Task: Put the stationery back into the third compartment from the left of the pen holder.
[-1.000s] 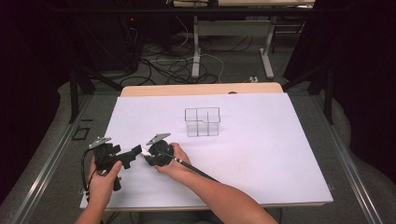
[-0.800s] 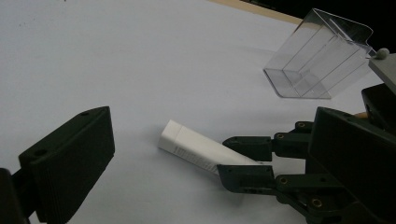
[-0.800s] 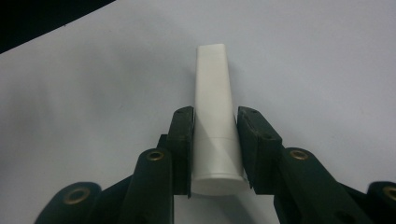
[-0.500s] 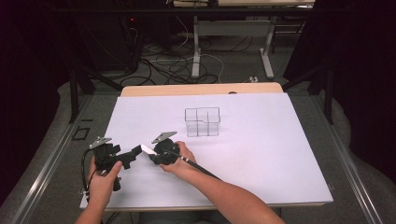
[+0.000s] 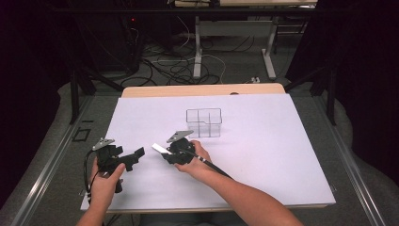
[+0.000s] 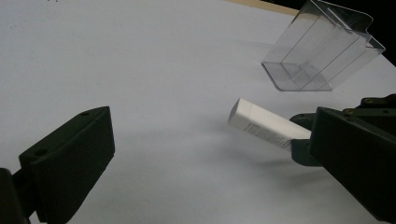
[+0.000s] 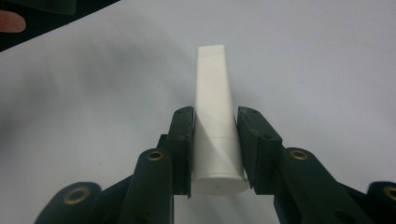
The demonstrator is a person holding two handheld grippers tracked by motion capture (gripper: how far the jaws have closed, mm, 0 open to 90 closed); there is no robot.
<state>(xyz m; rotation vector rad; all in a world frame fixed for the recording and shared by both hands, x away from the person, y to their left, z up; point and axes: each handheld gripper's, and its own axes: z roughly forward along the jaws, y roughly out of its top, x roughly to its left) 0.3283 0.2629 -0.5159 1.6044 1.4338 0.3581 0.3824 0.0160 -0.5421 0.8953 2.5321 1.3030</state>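
A white tube (image 7: pixel 212 79) with a flat crimped end is clamped near its cap end between the jaws of my right gripper (image 7: pixel 215 126), which is shut on it. From above, the right gripper (image 5: pixel 169 153) holds the tube (image 5: pixel 160 148) just over the white table, its crimped end pointing left. My left gripper (image 5: pixel 139 154) sits a short way to the left, open, facing the tube. Its own view has the open left gripper (image 6: pixel 212 123) with the tube (image 6: pixel 261 123) between and beyond the jaws, untouched. A clear divided box (image 5: pixel 203 122) stands behind the right hand.
The white sheet (image 5: pixel 263 155) covers the table, with a wooden edge (image 5: pixel 202 89) at the far side. In the left gripper view the clear box (image 6: pixel 322 51) appears tilted at the upper right. Cables and desk legs lie on the floor beyond.
My right gripper has carried the tube to the right and slightly up, away from the left gripper and nearer the clear box. The left gripper has stayed put.
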